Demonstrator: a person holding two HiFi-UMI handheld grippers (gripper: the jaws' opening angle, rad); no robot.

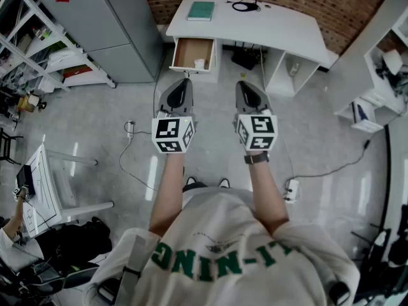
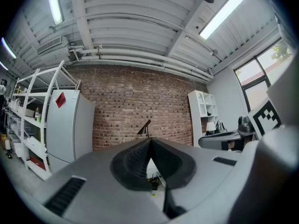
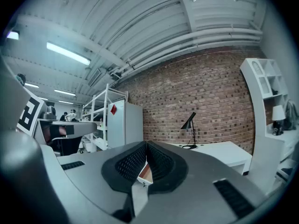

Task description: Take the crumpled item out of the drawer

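The white desk (image 1: 274, 27) stands ahead of me with its wooden drawer (image 1: 188, 43) pulled open. A small white crumpled item (image 1: 199, 64) lies at the drawer's near right corner. In the head view my left gripper (image 1: 184, 81) and right gripper (image 1: 243, 85) are held side by side over the floor, short of the drawer and pointing at the desk. Both are shut with nothing between the jaws. The left gripper view shows the left gripper (image 2: 149, 143) closed, facing the brick wall. In the right gripper view the right gripper (image 3: 145, 146) is closed too, and a sliver of the drawer (image 3: 145, 171) shows below the tips.
A green book (image 1: 201, 10) and a black lamp base with cable (image 1: 245, 6) lie on the desk. A grey fridge (image 1: 118, 24) and shelving (image 1: 38, 50) stand to the left. A cable (image 1: 131, 139) and a power strip (image 1: 292, 190) lie on the floor.
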